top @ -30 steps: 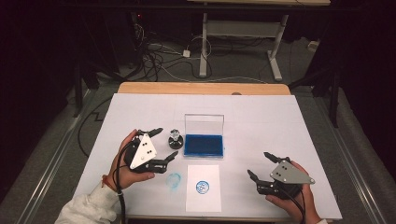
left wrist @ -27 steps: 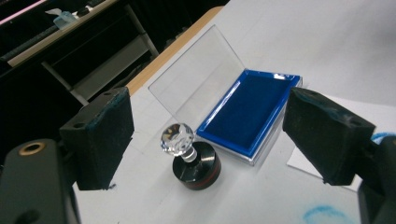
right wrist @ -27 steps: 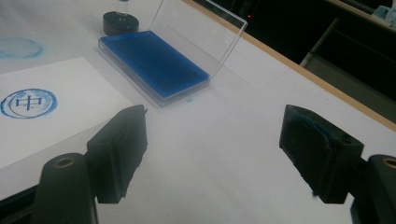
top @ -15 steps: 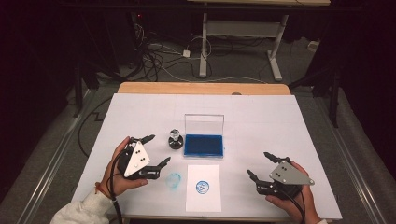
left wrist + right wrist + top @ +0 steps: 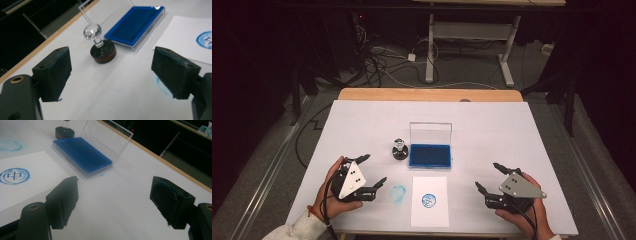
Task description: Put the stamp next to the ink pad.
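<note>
A stamp (image 5: 399,150) with a clear knob and a black base (image 5: 102,51) stands upright on the white table, just left of a blue ink pad (image 5: 430,155) whose clear lid is raised. In front of the pad lies a white paper sheet (image 5: 429,200) with a round blue print (image 5: 15,176). My left gripper (image 5: 373,169) is open near the table's front left. Its empty jaws (image 5: 113,72) point at the stamp from a short way off. My right gripper (image 5: 488,176) is open at the front right. Its jaws (image 5: 116,200) have just opened slightly wider, with nothing between them.
A round blue ink smudge (image 5: 398,194) marks the table left of the paper. The table's wooden back edge (image 5: 427,95) runs behind the pad. Cables and desk legs lie on the dark floor beyond.
My left gripper has come down and back toward the front left, away from the stamp. The right gripper has kept its place.
</note>
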Demonstrator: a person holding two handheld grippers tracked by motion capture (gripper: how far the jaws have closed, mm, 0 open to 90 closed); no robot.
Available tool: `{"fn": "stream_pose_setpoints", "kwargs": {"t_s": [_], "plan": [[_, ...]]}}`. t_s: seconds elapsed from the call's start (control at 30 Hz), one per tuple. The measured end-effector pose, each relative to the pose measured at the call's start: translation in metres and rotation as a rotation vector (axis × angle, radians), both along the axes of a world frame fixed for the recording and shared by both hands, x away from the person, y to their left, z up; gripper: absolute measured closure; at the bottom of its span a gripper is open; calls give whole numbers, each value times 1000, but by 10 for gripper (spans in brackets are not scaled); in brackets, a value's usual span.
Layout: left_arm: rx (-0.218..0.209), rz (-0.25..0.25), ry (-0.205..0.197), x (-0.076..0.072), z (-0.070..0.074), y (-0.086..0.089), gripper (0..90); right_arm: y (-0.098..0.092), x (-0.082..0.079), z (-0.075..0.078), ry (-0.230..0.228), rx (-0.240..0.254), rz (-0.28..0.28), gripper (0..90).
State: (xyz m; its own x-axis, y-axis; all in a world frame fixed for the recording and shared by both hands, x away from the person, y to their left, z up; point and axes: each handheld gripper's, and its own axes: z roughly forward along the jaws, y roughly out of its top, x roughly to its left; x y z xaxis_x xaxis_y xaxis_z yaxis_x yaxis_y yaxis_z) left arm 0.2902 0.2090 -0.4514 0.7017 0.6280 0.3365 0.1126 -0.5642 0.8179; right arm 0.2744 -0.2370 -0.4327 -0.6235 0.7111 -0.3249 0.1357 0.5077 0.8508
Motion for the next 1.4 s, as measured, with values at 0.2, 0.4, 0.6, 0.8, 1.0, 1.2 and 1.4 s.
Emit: {"fn": "stream_pose_setpoints", "kwargs": {"t_s": [0.2,0.4,0.6,0.8,1.0,1.2,1.4], "plan": [[34,7,58,-5,-17,9,162,0,0,0,-1,0,-2,232],[23,26,78,-10,-20,16,162,0,0,-2,3,-5,-2,232],[40,19,87,-11,-21,15,162,0,-1,-1,1,1,-1,232],[44,7,84,-12,-21,12,162,2,-1,-3,4,-14,12,230],[48,3,81,-15,-21,13,162,4,-2,0,-6,-11,11,231],[44,4,85,-14,-21,14,162,6,-1,-1,-2,-18,16,231],[40,3,83,-14,-21,12,162,5,0,-2,0,-17,18,231]]}}
